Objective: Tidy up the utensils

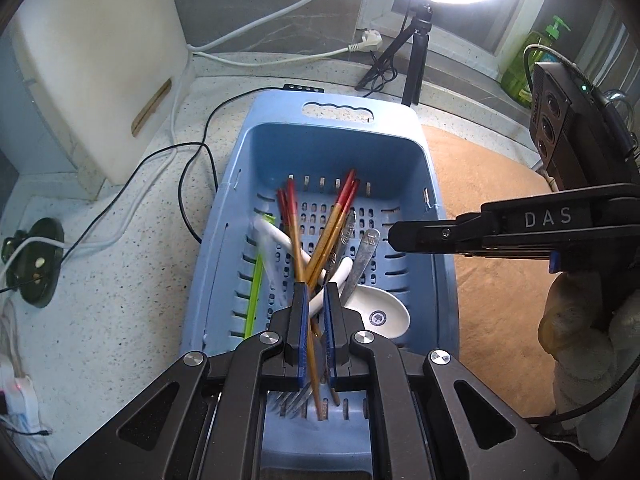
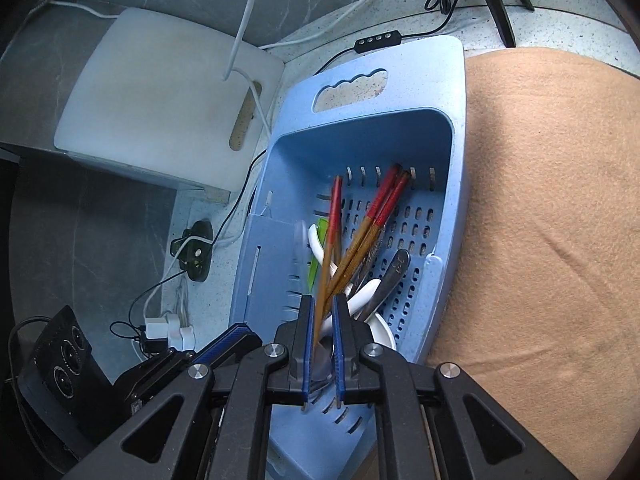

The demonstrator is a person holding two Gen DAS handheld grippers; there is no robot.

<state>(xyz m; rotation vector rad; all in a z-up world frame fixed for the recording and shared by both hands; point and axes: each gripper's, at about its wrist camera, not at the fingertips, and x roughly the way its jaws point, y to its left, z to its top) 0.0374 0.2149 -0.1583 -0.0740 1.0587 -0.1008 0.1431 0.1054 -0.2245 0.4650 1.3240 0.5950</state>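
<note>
A blue slotted basket (image 1: 336, 148) (image 2: 452, 184) holds red-tipped wooden chopsticks (image 1: 334, 222) (image 2: 362, 232), white ceramic spoons (image 1: 378, 312) (image 2: 366, 294), metal spoons (image 1: 366, 256) (image 2: 394, 276), a fork (image 1: 294, 398) and a green utensil (image 1: 254, 292) (image 2: 318, 256). My left gripper (image 1: 316, 292) hangs over the basket's near end, its jaws narrowly apart around a chopstick (image 1: 298, 248). My right gripper (image 2: 322, 304) hangs over the basket too, its jaws narrowly apart with chopsticks between them. It shows side-on in the left wrist view (image 1: 394, 236).
The basket sits on a speckled counter (image 1: 120, 300) beside an orange cloth (image 1: 496, 284) (image 2: 552, 216). A white cutting board (image 1: 100, 60) (image 2: 160, 104) leans at the left. Cables (image 1: 188, 184), a ring-light tripod (image 1: 416, 56) and a green soap bottle (image 1: 528, 56) stand behind.
</note>
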